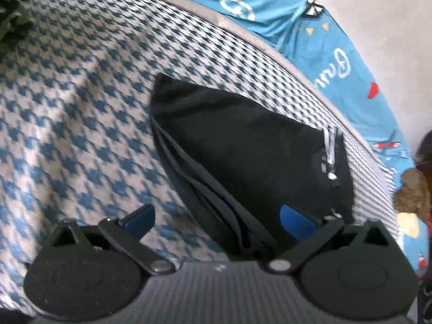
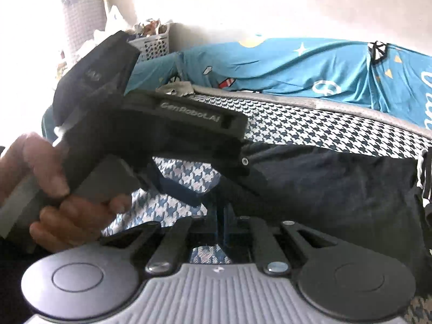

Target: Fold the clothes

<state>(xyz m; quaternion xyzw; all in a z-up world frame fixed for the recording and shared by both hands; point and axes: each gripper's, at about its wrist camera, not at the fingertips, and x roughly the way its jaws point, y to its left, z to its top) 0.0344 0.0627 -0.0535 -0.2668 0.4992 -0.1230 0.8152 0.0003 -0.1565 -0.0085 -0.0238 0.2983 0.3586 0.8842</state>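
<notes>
A black garment (image 1: 243, 145) lies folded on a blue-and-white houndstooth blanket (image 1: 81, 108), with a striped drawstring at its right end. My left gripper (image 1: 218, 220) stands open astride its near layered edge: one blue pad is over the blanket, the other over the cloth. In the right wrist view the same garment (image 2: 337, 186) stretches to the right. My right gripper (image 2: 222, 216) is shut, its tips at the garment's near edge with cloth pinched between them. A person's hand (image 2: 40, 178) holds the left gripper (image 2: 213, 186) just ahead of it.
A teal sheet with cartoon prints (image 2: 297, 62) covers the bed behind the blanket's grey border (image 1: 216, 19). A white laundry basket (image 2: 154, 43) stands by the wall. A brown soft toy (image 1: 410, 189) lies at the right, and dark green cloth (image 1: 13, 5) at the upper left.
</notes>
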